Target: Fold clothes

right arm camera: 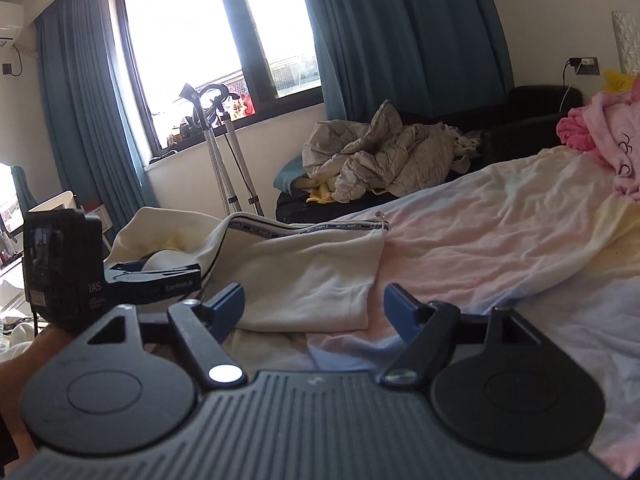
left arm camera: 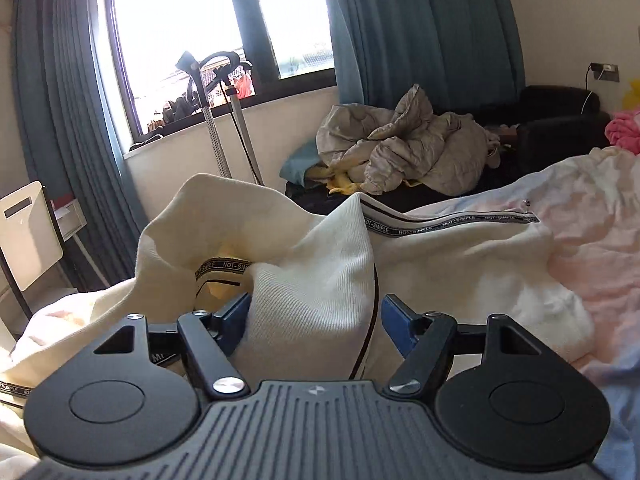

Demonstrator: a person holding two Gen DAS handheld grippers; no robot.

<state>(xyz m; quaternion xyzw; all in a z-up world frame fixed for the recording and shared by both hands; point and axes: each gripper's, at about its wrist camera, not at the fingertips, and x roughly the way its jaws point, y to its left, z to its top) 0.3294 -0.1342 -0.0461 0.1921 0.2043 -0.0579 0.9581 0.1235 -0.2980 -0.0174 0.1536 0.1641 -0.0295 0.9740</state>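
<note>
1. At nine o'clock in the right wrist view, the left gripper shows side-on, its black camera block nearest the edge; a hand holds it from below.
2. From its own camera the left gripper has its blue-padded fingers spread wide, with a bunched ridge of the cream garment rising between them. The cloth touches the left pad; whether the right pad meets it is hard to judge, so this claw reads as released rather than pinching.
3. The cream garment is a ribbed knit with a black-and-white lettered tape along its zip edge. It lies on the bed sheet, heaped toward nine o'clock and flattening out toward one o'clock.
4. In the right wrist view, the right gripper sits at six o'clock, fingers apart and holding nothing. The garment's lower corner lies just ahead, between the two pads.
5. At twelve o'clock stands a window flanked by teal curtains, with a metal stand below it.
6. Toward one o'clock a crumpled grey quilt lies on a dark sofa.
7. At three o'clock pink cloth is piled at the bed's far end.
</note>
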